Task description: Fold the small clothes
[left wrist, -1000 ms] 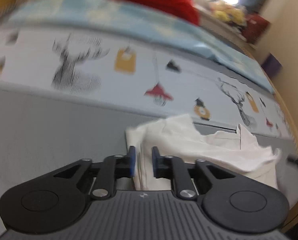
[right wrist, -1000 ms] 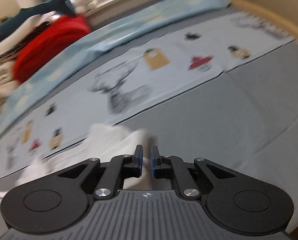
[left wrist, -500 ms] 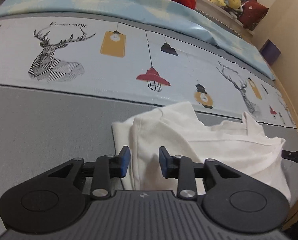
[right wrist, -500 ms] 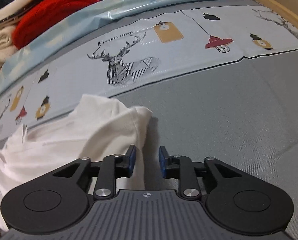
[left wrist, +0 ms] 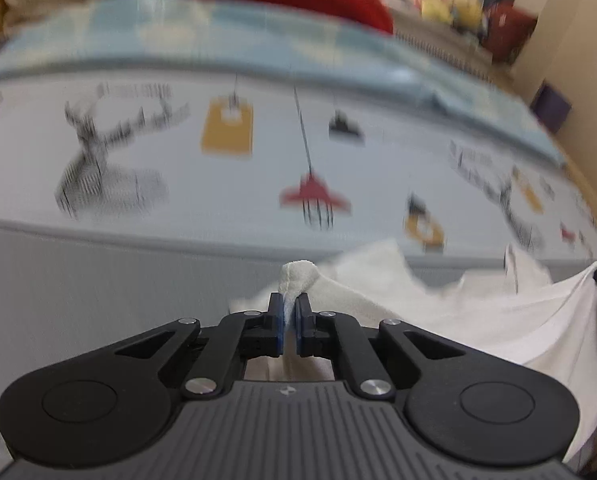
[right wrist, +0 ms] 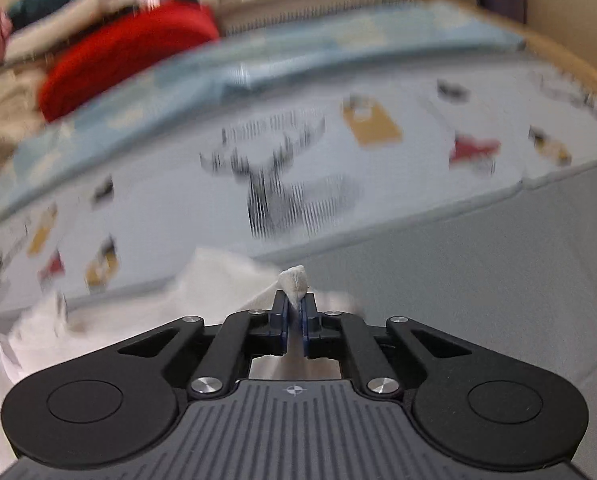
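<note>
white garment [left wrist: 478, 312] | both jaws pinching its folds | grey bedsheet [right wrist: 478, 280], deer-print band [left wrist: 258, 168] | red blanket [right wrist: 126, 56] behind

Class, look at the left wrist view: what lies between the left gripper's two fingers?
A bunched fold of the white garment is pinched between the left gripper fingers, poking out above them; the left wrist view shows this.

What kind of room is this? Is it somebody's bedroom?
Probably a bedroom. The white garment lies on what looks like a bed with a deer-and-lamp print sheet, and folded red fabric and stuffed toys sit behind.
</note>
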{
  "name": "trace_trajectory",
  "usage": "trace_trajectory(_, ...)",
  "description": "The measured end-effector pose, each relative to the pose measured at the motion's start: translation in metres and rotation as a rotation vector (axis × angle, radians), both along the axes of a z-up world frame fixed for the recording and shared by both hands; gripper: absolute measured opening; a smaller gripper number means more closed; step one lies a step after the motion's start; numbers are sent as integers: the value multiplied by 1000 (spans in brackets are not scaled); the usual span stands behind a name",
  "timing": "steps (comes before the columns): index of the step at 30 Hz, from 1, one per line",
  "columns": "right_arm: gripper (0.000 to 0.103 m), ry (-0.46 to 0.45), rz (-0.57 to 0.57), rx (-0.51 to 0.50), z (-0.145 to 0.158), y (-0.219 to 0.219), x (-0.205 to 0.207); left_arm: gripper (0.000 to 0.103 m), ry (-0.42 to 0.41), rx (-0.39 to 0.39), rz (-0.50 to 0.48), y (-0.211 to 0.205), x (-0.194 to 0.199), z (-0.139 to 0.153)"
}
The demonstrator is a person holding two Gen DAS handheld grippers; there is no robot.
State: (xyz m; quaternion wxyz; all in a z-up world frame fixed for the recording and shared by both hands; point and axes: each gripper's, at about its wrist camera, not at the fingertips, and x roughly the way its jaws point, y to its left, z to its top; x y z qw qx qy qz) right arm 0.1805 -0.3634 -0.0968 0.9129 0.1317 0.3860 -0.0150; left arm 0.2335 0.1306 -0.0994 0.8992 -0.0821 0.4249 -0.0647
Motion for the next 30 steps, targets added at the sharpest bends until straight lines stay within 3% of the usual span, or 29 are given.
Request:
trace_trajectory(3, 6, -131, -69, 15, 19, -1, -3, 6, -93, 20, 84, 5, -2, 12)
trace_trajectory(5, 10, -163, -124, -7, 19, -1, 3, 10, -87, 25, 133, 5, 4, 12)
trace_trajectory(8, 25, -56, -192, -37, 5, -1, 19, 17, 31, -12, 130, 4, 11, 1)
trace_trajectory(11, 25, 41, -179, 5, -7, -5, 21, 18, 121, -23, 74, 0, 6, -5)
trace_trajectory(14, 25, 177, -70, 23, -19, -3, 16, 31, 230, -65, 7, 4, -4, -15)
trace_trajectory(17, 30, 247, 11, -51, -24, 0, -2, 31, 338, -51, -48, 5, -17, -26)
trace_trajectory(20, 30, 300, 82, -64, -29, 1, -22, 32, 441, -47, -95, 6, -36, -39)
trace_trajectory(24, 30, 382, 150, -60, -35, 3, -47, 32, 487, 8, -184, 0, -65, -42)
trace_trajectory(27, 30, 413, 188, -65, -34, 6, -63, 31, 498, 44, -240, -5, -81, -41)
trace_trajectory(29, 29, 450, 210, -82, -34, 8, -73, 15, 510, 67, -274, -8, -90, -42)
trace_trajectory(30, 10, 468, 218, -82, -34, 8, -77, 4, 507, 95, -289, -10, -95, -42)
